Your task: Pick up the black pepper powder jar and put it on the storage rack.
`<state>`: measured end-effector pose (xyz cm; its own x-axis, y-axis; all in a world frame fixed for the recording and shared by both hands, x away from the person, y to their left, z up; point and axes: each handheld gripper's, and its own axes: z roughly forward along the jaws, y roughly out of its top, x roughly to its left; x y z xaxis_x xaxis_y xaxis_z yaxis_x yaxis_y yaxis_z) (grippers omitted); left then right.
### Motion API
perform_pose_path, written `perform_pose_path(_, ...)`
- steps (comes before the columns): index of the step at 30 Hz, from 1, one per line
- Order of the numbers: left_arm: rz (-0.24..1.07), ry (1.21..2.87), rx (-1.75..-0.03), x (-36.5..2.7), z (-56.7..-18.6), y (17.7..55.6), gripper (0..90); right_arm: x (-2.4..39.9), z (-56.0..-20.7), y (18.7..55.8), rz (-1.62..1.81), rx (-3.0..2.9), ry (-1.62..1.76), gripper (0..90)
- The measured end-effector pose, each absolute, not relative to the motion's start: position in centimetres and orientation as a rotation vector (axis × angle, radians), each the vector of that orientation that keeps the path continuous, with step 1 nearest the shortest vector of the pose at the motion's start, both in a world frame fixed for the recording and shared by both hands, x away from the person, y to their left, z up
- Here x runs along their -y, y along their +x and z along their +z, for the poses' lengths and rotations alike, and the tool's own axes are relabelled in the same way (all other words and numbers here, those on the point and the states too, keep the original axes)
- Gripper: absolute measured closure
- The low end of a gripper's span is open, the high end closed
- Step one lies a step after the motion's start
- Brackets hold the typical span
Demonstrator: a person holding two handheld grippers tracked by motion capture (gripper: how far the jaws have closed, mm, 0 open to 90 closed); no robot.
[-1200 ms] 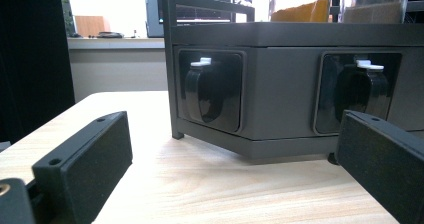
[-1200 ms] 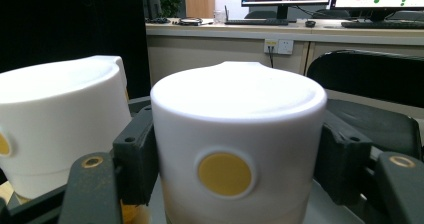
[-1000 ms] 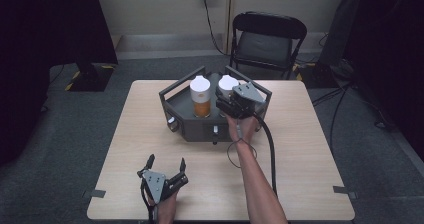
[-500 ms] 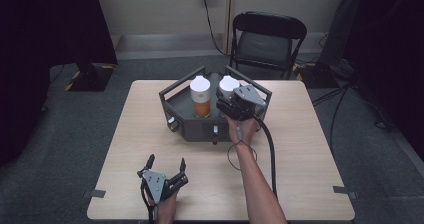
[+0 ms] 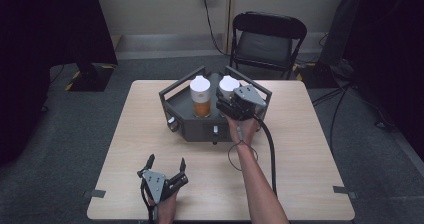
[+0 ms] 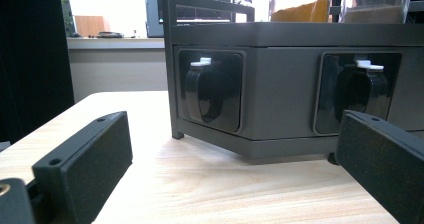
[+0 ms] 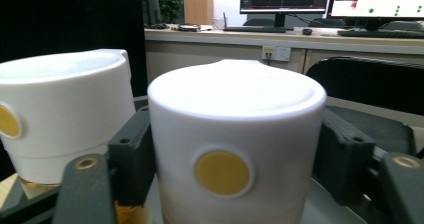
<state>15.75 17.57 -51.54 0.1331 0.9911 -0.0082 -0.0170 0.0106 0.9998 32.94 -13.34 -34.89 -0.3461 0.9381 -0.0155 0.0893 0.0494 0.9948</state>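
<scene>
Between right gripper (image 7: 230,174) jaws, just eased open: white-capped jar (image 7: 235,149), pads alongside.

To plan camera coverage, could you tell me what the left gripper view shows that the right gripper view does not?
Left gripper view: the black rack's front with two knobs, and the open left gripper low over the table. Right gripper view: the right gripper, jaws just opening, flanking a white lid with a yellow dot. Both: the orange-filled jar.
</scene>
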Motion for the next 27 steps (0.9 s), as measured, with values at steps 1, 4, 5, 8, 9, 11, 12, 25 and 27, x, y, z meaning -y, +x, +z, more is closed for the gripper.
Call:
perform_pose_path(1, 1.112, 1.249, -1.102, -17.6, -51.5, 15.8, 1.1, 13.4, -34.9, 32.9, 1.393, -1.559, 1.066, 23.1)
perform_pose_path(4, 1.112, 1.249, -1.102, -17.6, -51.5, 15.8, 1.1, 13.4, -34.9, 32.9, 1.393, -1.554, 1.075, 13.9)
perform_pose_path(5, 1.112, 1.25, -1.102, -17.6, -51.5, 15.8, 1.1, 13.4, -35.0, 32.9, 1.4, -1.55, 1.076, 11.1)
perform_pose_path(8, 1.112, 1.25, -1.102, -17.6, -51.5, 15.8, 1.2, 13.2, -35.3, 32.7, 1.384, -1.533, 1.06, 3.1)
perform_pose_path(9, 1.112, 1.25, -1.102, -17.6, -51.5, 15.8, 1.2, 13.0, -35.4, 32.5, 1.378, -1.525, 1.053, 1.2)
perform_pose_path(11, 1.112, 1.25, -1.102, -17.6, -51.5, 15.8, 1.1, 13.0, -35.5, 32.2, 1.376, -1.511, 1.039, 0.0)
perform_pose_path(12, 1.112, 1.25, -1.102, -17.6, -51.5, 15.8, 1.1, 13.0, -35.6, 32.0, 1.377, -1.507, 1.032, 0.0)
perform_pose_path(25, 1.108, 1.253, -1.097, -17.7, -51.5, 15.8, 1.2, 13.7, -36.4, 30.0, 1.417, -1.467, 1.036, 0.0)
perform_pose_path(27, 1.106, 1.256, -1.094, -17.8, -51.5, 15.8, 1.1, 13.8, -36.4, 29.5, 1.416, -1.472, 1.036, 0.0)
